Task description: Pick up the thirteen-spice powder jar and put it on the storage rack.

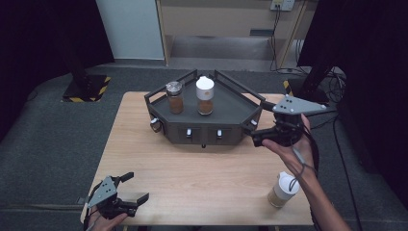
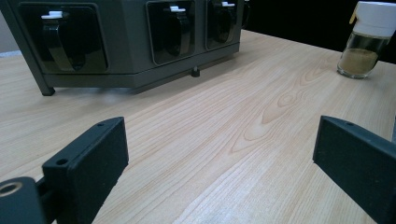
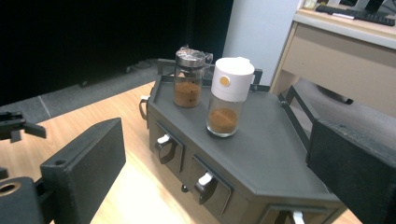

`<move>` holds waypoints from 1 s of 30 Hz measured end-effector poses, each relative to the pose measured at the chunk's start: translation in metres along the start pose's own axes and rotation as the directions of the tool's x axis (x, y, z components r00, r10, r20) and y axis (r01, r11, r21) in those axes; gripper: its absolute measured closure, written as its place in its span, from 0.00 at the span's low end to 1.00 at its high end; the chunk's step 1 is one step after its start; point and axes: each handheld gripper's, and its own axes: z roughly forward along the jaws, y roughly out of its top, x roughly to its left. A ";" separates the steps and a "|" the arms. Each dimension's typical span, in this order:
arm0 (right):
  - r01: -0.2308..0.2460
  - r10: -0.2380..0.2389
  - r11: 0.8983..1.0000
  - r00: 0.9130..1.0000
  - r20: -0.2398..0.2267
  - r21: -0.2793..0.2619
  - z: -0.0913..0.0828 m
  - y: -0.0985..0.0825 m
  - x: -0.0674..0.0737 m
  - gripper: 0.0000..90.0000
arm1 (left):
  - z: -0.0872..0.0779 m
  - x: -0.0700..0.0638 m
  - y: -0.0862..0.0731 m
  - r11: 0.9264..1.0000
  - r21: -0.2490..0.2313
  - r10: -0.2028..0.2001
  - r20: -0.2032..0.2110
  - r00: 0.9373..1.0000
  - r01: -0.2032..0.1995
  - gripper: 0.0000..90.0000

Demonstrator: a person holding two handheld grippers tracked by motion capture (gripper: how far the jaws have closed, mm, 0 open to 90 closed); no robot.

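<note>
A dark angular rack [image 1: 226, 113] with a low rail stands at the table's far middle. On its top are a silver-lidded spice jar [image 1: 174, 97] and a white-capped one [image 1: 205, 95], both holding brown powder. My right gripper [image 1: 254, 131] hovers at the rack's right front corner, open and holding nothing; in the right gripper view its jaws frame the rack's top [image 3: 266, 144], the silver-lidded jar [image 3: 189, 77] and the white-capped jar [image 3: 229, 95]. My left gripper [image 1: 137, 186] rests open near the table's front left corner, nothing between its jaws [image 2: 219, 154].
A third white-capped jar [image 1: 284, 190] of pale powder stands on the table at the front right, also in the left gripper view [image 2: 366, 39]. The rack's front faces [image 2: 126, 42] carry several white-tipped handles. Bare wood lies between the rack and the front edge.
</note>
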 end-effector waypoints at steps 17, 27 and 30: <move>-0.012 0.018 0.998 0.995 0.103 -0.060 -0.049 -0.076 0.033 0.04 | -0.004 -0.001 -0.001 1.000 -0.006 -0.003 -0.012 1.000 0.003 0.02; -0.046 0.052 0.998 0.989 0.137 -0.050 -0.067 -0.122 0.046 0.03 | -0.006 -0.002 -0.002 1.000 -0.009 -0.005 -0.020 1.000 0.005 0.02; -0.066 0.075 0.996 0.986 0.147 -0.061 -0.074 -0.139 0.048 0.03 | -0.006 -0.002 -0.002 1.000 -0.011 -0.008 -0.022 1.000 0.007 0.02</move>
